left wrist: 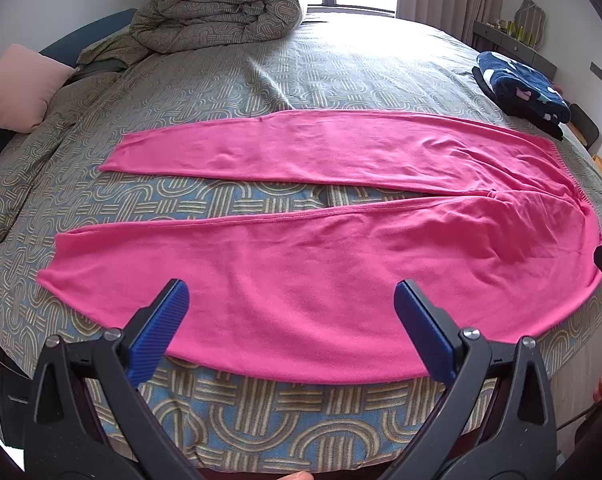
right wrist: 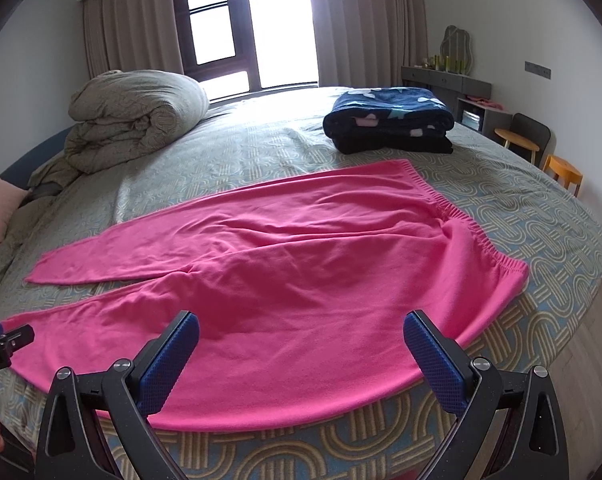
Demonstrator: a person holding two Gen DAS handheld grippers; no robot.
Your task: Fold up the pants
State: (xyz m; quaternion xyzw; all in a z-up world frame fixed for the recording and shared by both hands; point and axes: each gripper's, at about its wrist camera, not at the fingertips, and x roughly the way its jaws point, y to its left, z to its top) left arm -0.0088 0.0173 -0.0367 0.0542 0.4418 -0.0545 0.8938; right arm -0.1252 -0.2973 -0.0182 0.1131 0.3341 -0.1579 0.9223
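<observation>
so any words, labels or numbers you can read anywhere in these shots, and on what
Left gripper, seen at the edge of the right wrist view: white lettering on its black body, cut off and too blurred to read.
Pink pants, folded navy blanket, bedspread: no text visible.
Nothing else is legible.

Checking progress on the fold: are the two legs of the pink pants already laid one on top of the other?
No, the pink pants lie flat with both legs spread apart, patterned bedspread showing between them.

pants (left wrist: pixel 301 272): bright pink, soft knit | state: unfolded, flat, lightly wrinkled | pose: legs spread apart, extending left; elastic waistband at right | location: near edge of bed
</observation>
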